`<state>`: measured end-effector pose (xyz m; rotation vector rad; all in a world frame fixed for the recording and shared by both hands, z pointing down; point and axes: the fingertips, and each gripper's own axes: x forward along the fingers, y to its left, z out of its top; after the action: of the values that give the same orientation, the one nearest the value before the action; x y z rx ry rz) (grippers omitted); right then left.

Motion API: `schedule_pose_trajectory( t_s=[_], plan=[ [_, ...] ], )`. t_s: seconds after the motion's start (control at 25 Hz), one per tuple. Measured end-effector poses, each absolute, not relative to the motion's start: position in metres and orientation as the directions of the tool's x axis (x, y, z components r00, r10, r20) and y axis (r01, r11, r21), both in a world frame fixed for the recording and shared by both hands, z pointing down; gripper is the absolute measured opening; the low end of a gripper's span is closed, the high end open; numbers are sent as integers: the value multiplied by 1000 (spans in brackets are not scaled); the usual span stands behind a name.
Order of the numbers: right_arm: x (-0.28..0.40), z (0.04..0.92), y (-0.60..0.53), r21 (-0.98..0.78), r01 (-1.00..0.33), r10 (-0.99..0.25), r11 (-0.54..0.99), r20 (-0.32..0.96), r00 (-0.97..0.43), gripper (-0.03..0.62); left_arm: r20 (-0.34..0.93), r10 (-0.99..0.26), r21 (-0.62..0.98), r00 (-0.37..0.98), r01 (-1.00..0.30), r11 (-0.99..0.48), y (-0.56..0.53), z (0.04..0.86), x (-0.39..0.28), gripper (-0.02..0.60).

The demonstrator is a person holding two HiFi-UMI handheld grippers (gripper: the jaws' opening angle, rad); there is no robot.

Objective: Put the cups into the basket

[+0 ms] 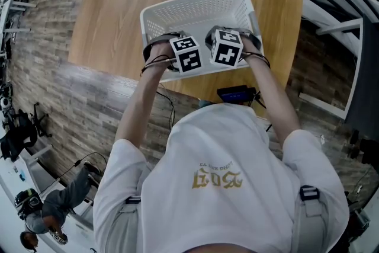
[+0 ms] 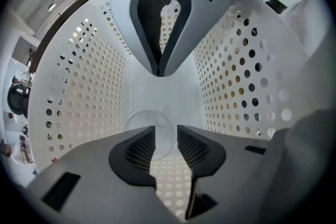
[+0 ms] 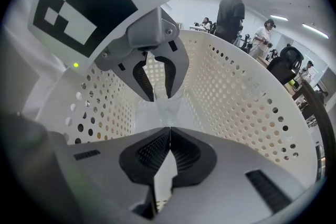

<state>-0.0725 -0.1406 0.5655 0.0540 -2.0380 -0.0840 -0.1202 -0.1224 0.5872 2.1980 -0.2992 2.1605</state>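
Clear thin plastic cup [image 3: 169,107] is being left standing upright on the floor of the white perforated plastic basket [image 1: 195,3], which is resting on the light wooden table [image 1: 118,9]. The cup is being straddled from above by the left gripper [image 2: 166,136], whose jaws are being held wide apart, apparently without pressing it. The right gripper [image 3: 169,131], just to the right, is being kept closed on nothing. The cup is being judged light, slippery and easily crushed, best taken gently across its rim.
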Motion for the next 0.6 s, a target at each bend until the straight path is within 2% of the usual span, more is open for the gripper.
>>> schedule_pose_trajectory(
  t_s=[0.6],
  plan=[
    [-75,551,-144,116,-13,-108,993,873,-476,11,989,-147,-143,12,-177,-974,-126,573,-123,114]
  ],
)
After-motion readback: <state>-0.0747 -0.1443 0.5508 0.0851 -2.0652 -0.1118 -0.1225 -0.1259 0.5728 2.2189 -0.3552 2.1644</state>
